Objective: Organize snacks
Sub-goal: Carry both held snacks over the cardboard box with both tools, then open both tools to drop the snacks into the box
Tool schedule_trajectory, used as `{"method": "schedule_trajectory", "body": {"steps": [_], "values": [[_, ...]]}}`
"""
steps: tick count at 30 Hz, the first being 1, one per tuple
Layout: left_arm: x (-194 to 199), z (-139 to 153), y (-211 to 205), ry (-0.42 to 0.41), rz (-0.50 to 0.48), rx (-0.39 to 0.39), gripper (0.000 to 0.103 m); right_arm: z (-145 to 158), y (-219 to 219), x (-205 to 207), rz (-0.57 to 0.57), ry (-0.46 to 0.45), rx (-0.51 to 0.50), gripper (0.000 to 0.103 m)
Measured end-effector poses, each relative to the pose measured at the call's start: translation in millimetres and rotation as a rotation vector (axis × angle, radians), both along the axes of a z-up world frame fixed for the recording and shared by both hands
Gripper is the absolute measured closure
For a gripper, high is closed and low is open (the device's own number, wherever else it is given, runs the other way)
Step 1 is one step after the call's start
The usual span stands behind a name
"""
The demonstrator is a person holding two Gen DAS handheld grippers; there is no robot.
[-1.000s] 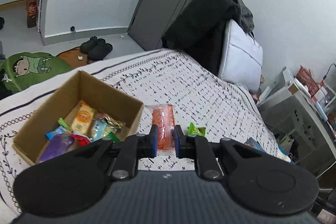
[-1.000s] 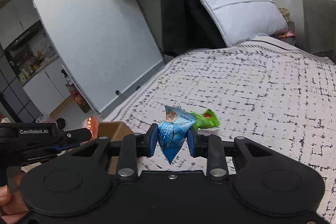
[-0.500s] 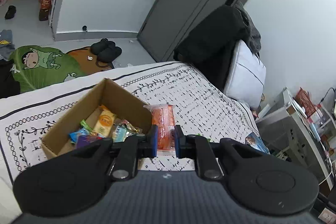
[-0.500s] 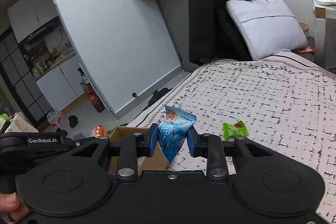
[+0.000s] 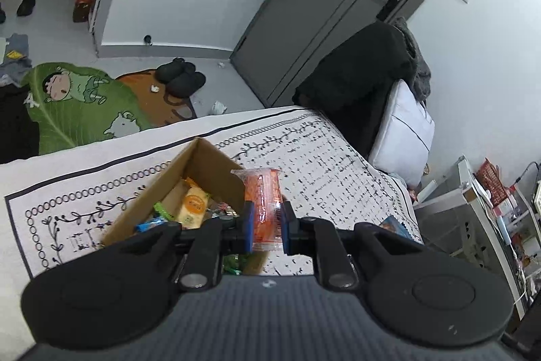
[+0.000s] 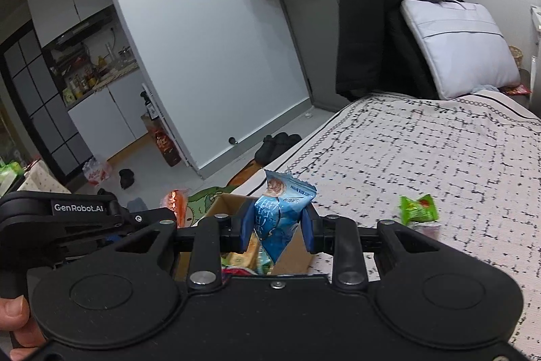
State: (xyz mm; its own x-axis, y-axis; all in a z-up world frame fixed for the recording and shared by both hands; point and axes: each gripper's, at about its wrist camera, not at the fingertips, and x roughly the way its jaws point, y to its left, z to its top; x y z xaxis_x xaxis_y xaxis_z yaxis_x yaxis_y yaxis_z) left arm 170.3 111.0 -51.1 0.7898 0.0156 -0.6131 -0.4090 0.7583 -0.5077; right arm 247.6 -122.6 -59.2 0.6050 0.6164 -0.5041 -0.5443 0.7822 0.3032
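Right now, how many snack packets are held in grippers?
2. Orange clear-wrapped snack packet in left gripper; blue foil snack packet in right gripper. Both near the brown cardboard box.

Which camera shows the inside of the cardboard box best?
The left wrist view: the cardboard box is seen from above, snacks visible inside. In the right wrist view the right gripper hides most of it.

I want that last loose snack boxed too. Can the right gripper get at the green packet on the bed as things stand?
Probably not yet: the right gripper is shut on the blue packet. The green packet lies unobstructed on the bed.
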Motion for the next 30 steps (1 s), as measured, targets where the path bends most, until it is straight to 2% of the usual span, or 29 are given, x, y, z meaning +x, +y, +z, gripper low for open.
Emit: {"method": "schedule_trajectory", "body": {"steps": [15,22,30], "values": [[-5,-20,37,0.059,0.012,-0.103,0.088,-17,54,-8,0.05,0.04,-0.04,0.074],[0,-34,44,0.079,-0.003,-0.195,0.084,-28,68,-11,0.063,0.059,-0.06,0.074],[-1,-42,57,0.103,0.056,-0.232,0.083,-37,78,-10,0.07,0.095,-0.079,0.074]]}}
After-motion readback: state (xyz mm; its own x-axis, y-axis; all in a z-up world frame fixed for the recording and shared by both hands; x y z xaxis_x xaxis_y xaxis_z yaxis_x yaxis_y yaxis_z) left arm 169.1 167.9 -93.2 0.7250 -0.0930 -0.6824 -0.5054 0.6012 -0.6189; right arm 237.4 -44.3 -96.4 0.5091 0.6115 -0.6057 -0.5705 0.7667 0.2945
